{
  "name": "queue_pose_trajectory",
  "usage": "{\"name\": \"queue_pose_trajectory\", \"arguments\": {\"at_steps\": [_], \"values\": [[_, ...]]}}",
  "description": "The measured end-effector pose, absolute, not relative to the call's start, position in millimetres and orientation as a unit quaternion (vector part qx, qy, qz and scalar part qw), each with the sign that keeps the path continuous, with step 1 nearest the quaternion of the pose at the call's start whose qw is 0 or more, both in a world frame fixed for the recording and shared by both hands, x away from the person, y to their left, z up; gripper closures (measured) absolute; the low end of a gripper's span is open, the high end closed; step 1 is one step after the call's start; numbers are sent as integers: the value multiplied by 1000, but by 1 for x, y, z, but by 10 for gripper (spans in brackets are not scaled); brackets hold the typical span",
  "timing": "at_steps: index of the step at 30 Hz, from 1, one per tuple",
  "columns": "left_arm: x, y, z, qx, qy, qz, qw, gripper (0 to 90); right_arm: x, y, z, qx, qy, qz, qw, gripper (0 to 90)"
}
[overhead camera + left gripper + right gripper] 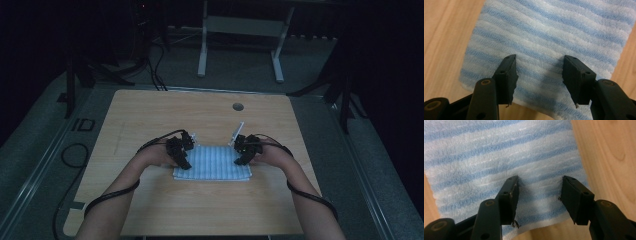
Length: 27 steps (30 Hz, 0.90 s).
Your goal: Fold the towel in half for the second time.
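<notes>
A folded towel with blue and white stripes (212, 163) lies flat on the wooden table (200, 117), a little toward the near side. My left gripper (183, 160) sits over the towel's left end, its jaws apart and pointing down. In the left gripper view the left gripper (539, 75) is open above the towel (549, 32), with nothing pinched between the pads. My right gripper (241, 158) is over the towel's right end. In the right gripper view the right gripper (539, 195) is likewise open over the striped cloth (499, 150), close to its edge.
A round cable hole (238, 106) sits near the table's far edge. Bare wood surrounds the towel on all sides. Cables (75, 155) lie on the dark floor at the left, and a white table frame (240, 30) stands behind.
</notes>
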<state>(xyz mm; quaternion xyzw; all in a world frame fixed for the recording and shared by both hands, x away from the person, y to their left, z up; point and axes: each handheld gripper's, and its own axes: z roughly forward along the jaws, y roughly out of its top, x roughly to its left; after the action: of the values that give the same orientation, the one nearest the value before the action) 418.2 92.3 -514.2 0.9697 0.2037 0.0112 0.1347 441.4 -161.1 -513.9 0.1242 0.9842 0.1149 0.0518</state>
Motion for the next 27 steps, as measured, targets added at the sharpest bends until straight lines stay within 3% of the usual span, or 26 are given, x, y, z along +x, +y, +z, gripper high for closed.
{"name": "queue_pose_trajectory", "arguments": {"at_steps": [18, 27], "values": [[424, 93, -513, 967, 219, 14, 130, 449, 454, -155, -513, 132, 984, 107, 56, 461], [413, 92, -503, 960, 230, 19, 159, 259, 444, -165, -493, 140, 976, 153, 61, 316]]}}
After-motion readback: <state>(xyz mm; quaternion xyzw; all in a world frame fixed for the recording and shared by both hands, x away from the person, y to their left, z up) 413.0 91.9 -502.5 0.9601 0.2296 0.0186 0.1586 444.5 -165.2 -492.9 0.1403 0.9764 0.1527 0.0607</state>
